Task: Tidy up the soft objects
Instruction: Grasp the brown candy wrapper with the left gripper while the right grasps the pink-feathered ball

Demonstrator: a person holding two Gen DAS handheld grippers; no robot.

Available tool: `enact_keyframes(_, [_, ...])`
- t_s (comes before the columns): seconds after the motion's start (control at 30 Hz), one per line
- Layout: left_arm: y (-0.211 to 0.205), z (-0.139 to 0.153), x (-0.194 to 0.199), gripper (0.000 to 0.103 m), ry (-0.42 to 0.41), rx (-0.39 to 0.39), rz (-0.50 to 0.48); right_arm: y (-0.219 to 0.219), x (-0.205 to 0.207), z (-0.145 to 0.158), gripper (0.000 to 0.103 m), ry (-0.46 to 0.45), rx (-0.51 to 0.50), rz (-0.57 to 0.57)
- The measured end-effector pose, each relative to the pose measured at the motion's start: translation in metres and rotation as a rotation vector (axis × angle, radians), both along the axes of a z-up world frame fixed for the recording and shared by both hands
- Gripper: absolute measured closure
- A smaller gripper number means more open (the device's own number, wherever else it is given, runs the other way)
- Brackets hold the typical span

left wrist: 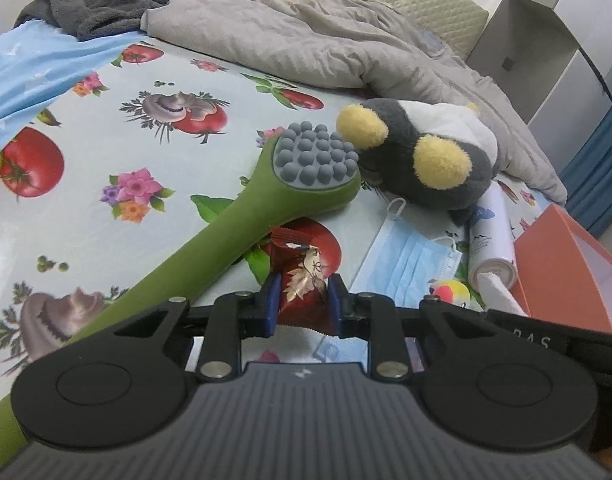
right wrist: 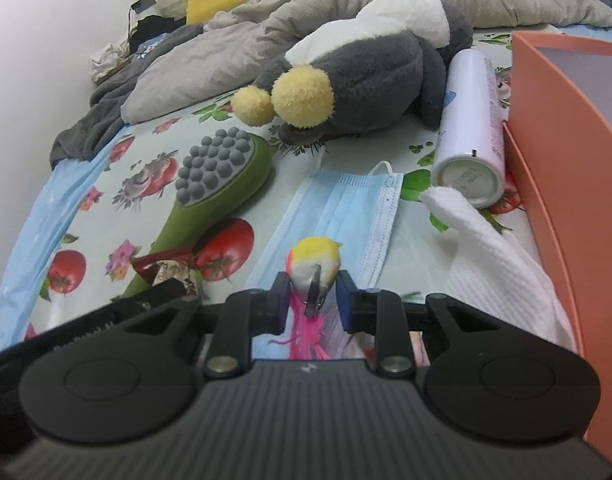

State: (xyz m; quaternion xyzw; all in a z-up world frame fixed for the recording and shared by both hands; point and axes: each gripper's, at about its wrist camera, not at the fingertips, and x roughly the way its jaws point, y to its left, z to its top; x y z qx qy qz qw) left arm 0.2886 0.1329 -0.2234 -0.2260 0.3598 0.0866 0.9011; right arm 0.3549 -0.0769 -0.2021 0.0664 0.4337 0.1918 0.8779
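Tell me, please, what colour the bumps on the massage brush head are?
The bumps are grey, set in the green massage brush; the right wrist view shows them best.

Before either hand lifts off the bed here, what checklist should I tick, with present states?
1. Left gripper jaws closed on the dark red foil snack packet: ok.
2. Right gripper jaws closed on the small yellow, white and pink feathered toy: ok.
3. Packet free of the green massage hammer with grey rubber nubs: cannot tell, they overlap.
4. Orange open box unobstructed: not ok, the white waffle cloth lies against it.
5. Toy clear of the blue pleated face mask: cannot tell.
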Motion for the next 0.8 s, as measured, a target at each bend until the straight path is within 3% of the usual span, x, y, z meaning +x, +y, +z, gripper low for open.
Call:
enact_keyframes(0.5, [-0.017, 0.044, -0.064, 0.074, -0.016, 0.016, -0.028, -0.019, -0.059, 0.033, 0.075, -0.018, -0.017, 0.047])
enact_keyframes(0.8, [-0.031, 0.072, -0.108, 0.074, -0.028, 0.014, -0.031, -0.037, -0.103, 0.062, 0.075, -0.075, -0.031, 0.089])
